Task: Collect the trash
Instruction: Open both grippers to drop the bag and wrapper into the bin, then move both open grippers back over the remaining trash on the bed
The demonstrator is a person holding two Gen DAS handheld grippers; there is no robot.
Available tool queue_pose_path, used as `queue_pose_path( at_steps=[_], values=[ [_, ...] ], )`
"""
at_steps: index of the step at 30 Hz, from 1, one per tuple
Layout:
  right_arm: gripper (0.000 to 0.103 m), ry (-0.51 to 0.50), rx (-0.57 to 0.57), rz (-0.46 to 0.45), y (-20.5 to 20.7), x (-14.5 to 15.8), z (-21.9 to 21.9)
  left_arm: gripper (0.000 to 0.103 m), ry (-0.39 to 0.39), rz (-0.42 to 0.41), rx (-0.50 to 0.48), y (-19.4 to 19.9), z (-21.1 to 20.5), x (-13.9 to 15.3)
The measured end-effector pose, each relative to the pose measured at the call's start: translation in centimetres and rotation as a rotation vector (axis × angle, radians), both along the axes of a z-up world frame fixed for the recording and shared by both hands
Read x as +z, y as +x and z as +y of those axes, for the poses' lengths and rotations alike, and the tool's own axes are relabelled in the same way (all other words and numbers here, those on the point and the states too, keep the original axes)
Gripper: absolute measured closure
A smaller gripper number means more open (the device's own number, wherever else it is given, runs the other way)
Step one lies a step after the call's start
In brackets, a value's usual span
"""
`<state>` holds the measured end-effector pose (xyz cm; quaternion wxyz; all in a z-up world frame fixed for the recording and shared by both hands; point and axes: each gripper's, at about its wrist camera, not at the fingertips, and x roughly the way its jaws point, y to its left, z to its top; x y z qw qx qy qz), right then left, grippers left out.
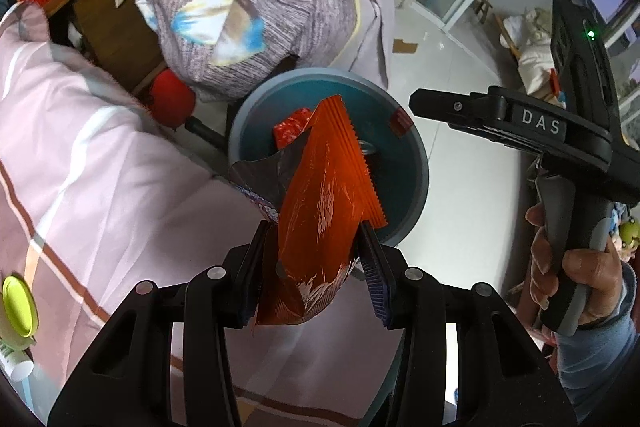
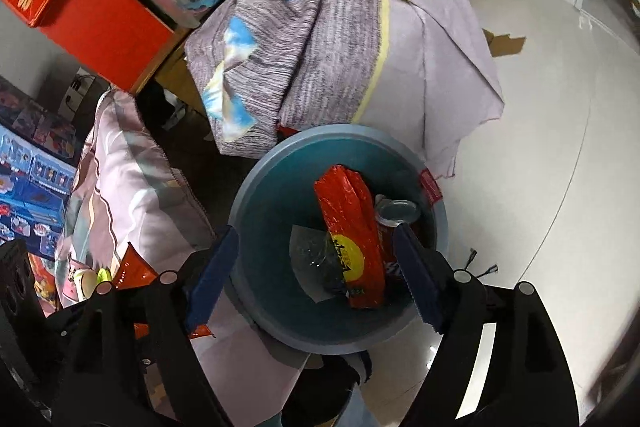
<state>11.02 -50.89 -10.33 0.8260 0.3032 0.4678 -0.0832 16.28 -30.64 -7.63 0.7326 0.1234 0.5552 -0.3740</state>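
Holding wrapper (image 1: 320, 203) over bin (image 1: 416, 163).

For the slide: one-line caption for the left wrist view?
Left gripper clamps an orange snack wrapper above the blue bin beside the bed.

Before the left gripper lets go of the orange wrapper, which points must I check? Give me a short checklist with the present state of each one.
1. Left gripper grips the orange wrapper: ok, pads press on its lower part.
2. Wrapper is over the blue bin: cannot tell; its top overlaps the opening, but the gripped end sits near the rim.
3. Right gripper is empty: ok, jaws wide open with nothing between them.
4. Right gripper is clear of the drop path: ok, in the left wrist view it sits off to the side of the bin.
5. Bin has room: ok, only a red packet, a can and a clear piece inside.
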Motion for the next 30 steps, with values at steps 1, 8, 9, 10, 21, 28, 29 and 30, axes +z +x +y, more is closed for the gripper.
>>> queue_pose_path(
  at_steps=[1,8,9,10,21,28,29,30],
  values=[
    [0.027,-0.002,-0.006,0.0,-0.1,0.0,-0.2,0.058,0.003,0.0,-0.007,0.0,-0.4,-0.1],
    [0.026,-0.004,-0.043,0.007,-0.8,0.1,-1.1,0.04,0.019,0.004,-0.029,0.6,-2.8,-1.2],
    [0.026,-0.003,-0.045,0.011,-0.9,0.1,-1.1,0.032,0.016,0.007,-0.027,0.6,-2.9,-1.2],
    [0.026,-0.003,-0.046,0.016,-1.0,0.0,-1.1,0.027,0.011,0.006,-0.023,0.6,-2.9,-1.1],
    [0.019,0.008,-0.05,0.044,-0.8,0.1,-0.2,0.008,-0.004,0.006,0.045,1.0,-0.3,-0.5],
    [0.018,-0.005,-0.017,0.081,-0.7,0.3,2.1,0.007,-0.026,0.017,0.092,0.6,2.5,0.0],
    [0.018,-0.006,-0.005,0.084,-0.6,0.4,2.8,0.006,-0.028,0.011,0.101,0.5,3.1,0.2],
    [0.018,-0.008,0.003,0.087,-0.5,0.4,3.1,0.006,-0.031,0.009,0.11,0.5,3.7,0.4]
  ],
)
